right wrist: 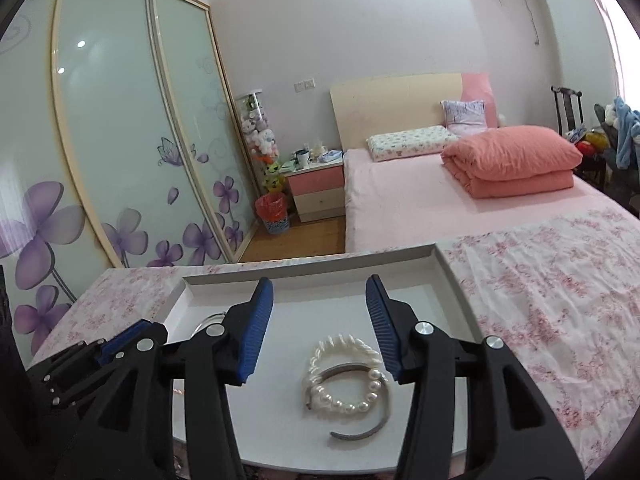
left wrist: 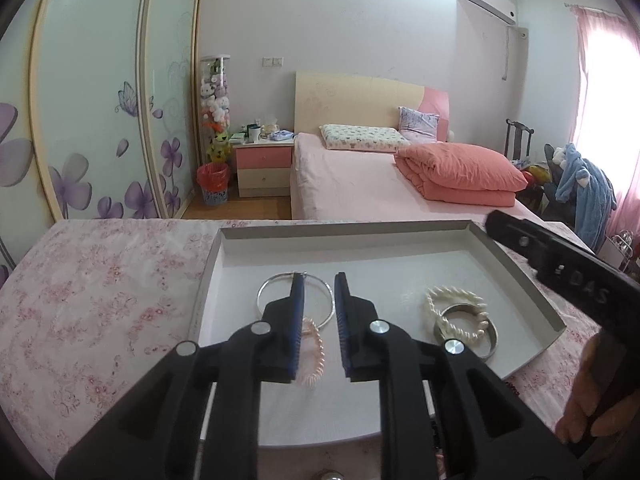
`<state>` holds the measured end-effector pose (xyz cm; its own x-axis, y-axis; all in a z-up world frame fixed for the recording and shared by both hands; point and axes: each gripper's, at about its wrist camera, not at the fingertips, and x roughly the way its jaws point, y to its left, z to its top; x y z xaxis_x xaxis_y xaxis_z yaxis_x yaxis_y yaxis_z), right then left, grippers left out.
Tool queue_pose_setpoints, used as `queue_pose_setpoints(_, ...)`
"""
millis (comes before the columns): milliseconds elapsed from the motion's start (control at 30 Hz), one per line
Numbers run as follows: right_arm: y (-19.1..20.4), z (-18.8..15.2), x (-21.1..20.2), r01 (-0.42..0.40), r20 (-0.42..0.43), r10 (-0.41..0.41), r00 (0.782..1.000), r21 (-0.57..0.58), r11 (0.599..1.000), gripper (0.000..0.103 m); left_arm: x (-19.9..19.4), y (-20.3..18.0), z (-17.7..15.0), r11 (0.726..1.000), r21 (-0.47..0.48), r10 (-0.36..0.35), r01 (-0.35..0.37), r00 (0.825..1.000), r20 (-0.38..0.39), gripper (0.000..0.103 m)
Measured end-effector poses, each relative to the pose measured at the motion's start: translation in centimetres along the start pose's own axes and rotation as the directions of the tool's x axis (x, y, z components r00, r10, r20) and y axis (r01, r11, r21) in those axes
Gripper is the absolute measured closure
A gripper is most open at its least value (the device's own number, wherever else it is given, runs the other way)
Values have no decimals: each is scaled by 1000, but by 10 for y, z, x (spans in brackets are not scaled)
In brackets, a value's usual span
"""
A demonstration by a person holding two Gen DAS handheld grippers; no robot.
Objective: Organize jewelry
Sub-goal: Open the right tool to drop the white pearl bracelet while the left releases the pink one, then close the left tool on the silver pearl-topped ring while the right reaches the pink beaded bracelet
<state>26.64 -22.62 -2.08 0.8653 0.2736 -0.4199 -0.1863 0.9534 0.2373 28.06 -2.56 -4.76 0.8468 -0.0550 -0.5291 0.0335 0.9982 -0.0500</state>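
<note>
Shallow grey tray [left wrist: 520, 284] with a white floor, set on a worktop [left wrist: 100, 300] draped in pink floral cloth.

Left hand-held gripper [left wrist: 319, 280] low over the tray's left half, blue pads a narrow gap apart, nothing pinched between them. Beneath its tips, a thin silver hoop [left wrist: 326, 308] flat on the tray floor; nearer the camera, a pink coiled bracelet [left wrist: 316, 344] partly hidden behind the left finger and lying just inside the gap, not pressed by either pad.

Right hand-held gripper [right wrist: 320, 292] over the tray's right half, jaws moderately wide and empty. Directly below the gap, on the tray floor: a twisted white pearl bracelet [right wrist: 344, 346] overlapping a string of round pearl beads [right wrist: 352, 404], both touching and partly lying across a flat silver bangle [right wrist: 364, 434]. Same cluster visible in the left wrist view to the right of the left gripper, well apart from the hoop.

Fingers of a hand [left wrist: 592, 412] wrapped on the right gripper's black body at the left view's right edge.

Beyond the worktop: a bed [left wrist: 352, 184] with pink sheet, folded coral quilt [left wrist: 460, 172], a pink-and-cream nightstand [left wrist: 264, 168], and a wardrobe [left wrist: 92, 100] with purple flower print.
</note>
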Motion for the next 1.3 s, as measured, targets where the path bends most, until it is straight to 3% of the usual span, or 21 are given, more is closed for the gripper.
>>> queue_pose_setpoints(500,-11,-8,-28,23,-22,-23,999,4,1000,54,-40,19,-6,999,-17,32,-31,999,22,78)
queue_pose_setpoints(667,-15,-28,-45,20,-104,-18,994,10,1000,61,-62,27,-23,999,-23,31,-31,1000,5,71)
queue_pose_setpoints(833,-10,-62,-53,-10,-255,8,967,-8,1000,74,-79,38,-44,999,-35,33,-34,999,-26,66)
queue_pose_setpoints(967,1,-87,-53,-29,-353,22,935,-16,999,76,-86,45,-54,998,-45,42,-44,998,-40,64)
queue_pose_setpoints(1300,19,-105,-47,23,-410,-61,910,-97,995,85,-95,49,-63,998,-50,47,-49,998,-46,59)
